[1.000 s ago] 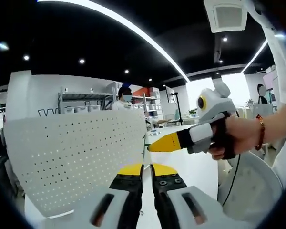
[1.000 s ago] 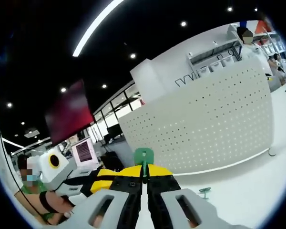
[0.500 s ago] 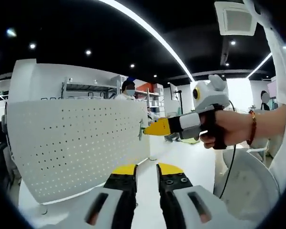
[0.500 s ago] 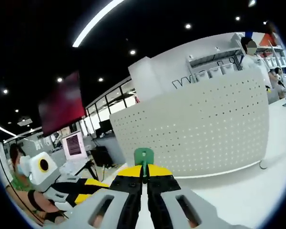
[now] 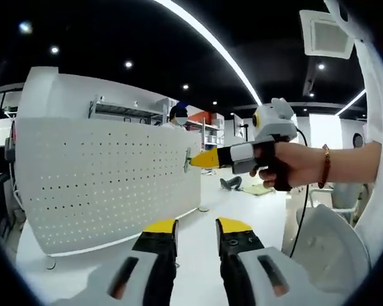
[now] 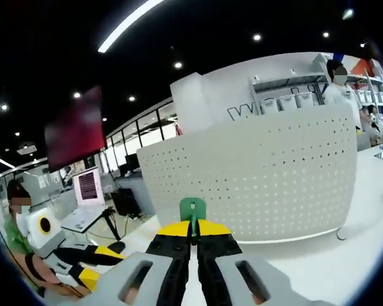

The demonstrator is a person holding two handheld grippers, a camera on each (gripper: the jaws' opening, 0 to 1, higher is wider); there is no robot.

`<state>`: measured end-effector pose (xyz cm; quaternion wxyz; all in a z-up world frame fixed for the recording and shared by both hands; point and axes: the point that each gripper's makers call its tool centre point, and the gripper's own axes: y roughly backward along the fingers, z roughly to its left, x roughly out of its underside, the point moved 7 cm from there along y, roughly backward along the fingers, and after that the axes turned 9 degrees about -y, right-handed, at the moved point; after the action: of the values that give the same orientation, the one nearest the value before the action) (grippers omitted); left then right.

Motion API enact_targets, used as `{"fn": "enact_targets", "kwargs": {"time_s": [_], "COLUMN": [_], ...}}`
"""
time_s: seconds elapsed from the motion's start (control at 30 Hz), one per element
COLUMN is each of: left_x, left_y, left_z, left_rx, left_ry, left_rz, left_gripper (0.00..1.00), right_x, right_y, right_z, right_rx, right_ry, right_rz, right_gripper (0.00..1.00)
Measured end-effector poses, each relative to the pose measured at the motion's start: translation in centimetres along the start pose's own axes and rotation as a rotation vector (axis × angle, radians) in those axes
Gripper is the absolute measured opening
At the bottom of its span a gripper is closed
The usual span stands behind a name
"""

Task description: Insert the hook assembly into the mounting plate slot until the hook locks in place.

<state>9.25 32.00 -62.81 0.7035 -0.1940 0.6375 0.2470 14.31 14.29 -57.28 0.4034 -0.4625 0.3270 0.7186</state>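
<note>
Two grippers in play, task roughly mid-way by my read: hook picked up and carried to the board, insertion not yet done. Right gripper [image 6: 191, 237] has its jaws pinched closed on the green hook [image 6: 193, 209], whose rounded green tab sticks up just above the yellow tips in the right gripper view. In the left gripper view the same right gripper [image 5: 204, 159] comes in from the right, held by the person's hand [image 5: 282, 167], its yellow tip right at the near edge of the white pegboard [image 5: 105, 182]; a small green bit shows at that tip, just beside or touching the board edge, cannot tell which. Left gripper [image 5: 196, 227] has jaws parted with a clear gap, nothing between them, hovering above the white tabletop [image 5: 198, 280] in front of the board. Pegboard stands upright on the table, holes all look bare, no hook seated that I can see. Left to do, judging from this: line the hook's prongs with a slot, push in until it locks, let go. Whether the hook has entered any hole is too small to tell.
</note>
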Motion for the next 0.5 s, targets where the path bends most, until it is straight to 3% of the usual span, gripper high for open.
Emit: {"fn": "enact_targets", "kwargs": {"time_s": [0.2, 0.5], "left_x": [0.5, 1.1], "left_y": [0.0, -0.3], "left_z": [-0.2, -0.6], "left_rx": [-0.002, 0.04], "left_ry": [0.012, 0.036], "left_rz": [-0.013, -0.009], "left_gripper": [0.3, 0.42], "right_x": [-0.7, -2.2], "right_y": [-0.4, -0.7], "right_z": [-1.0, -2.4], "right_rx": [0.03, 0.072], "right_ry": [0.004, 0.025], "right_rz": [-0.013, -0.035], "right_gripper": [0.01, 0.01]}}
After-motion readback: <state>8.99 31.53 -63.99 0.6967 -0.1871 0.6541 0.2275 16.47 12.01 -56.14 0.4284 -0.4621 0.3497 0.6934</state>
